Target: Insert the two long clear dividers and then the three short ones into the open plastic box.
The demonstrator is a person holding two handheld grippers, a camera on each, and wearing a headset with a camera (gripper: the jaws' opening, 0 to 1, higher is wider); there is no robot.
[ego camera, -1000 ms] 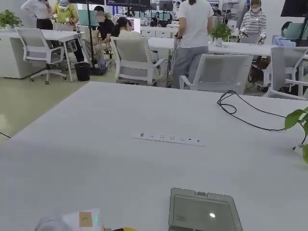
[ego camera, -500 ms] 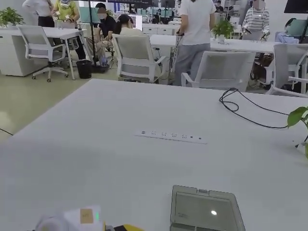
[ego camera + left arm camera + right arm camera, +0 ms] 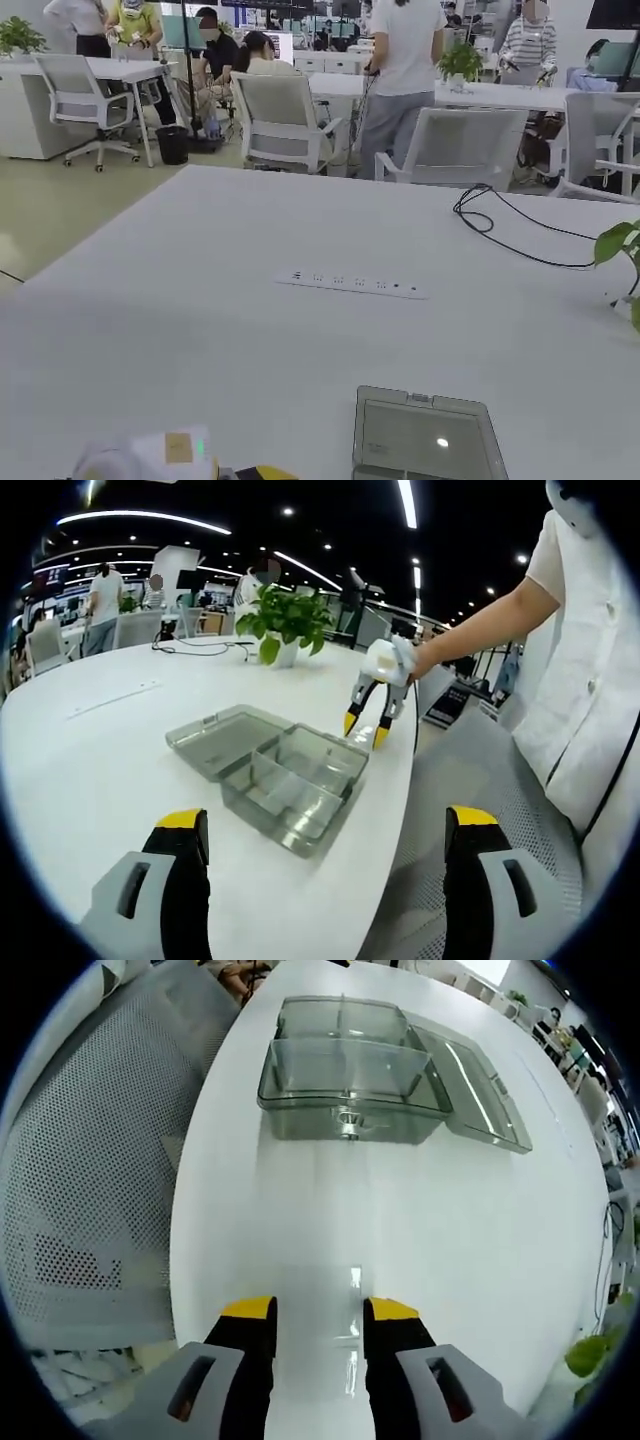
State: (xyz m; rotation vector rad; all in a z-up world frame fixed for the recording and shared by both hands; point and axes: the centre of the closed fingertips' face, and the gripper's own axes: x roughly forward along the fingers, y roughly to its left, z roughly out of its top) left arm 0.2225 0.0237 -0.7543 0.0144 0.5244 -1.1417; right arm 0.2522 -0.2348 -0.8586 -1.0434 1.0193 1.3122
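Box [image 3: 290, 780] unmoved, plant [image 3: 285, 620] beyond it

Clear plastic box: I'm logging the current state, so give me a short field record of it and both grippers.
box: clear grey-tinted plastic box, on white table, near its edge
lid: hinged clear lid, open, flat on table
left gripper: open, empty, clear of box
right gripper: open, empty, clear of box
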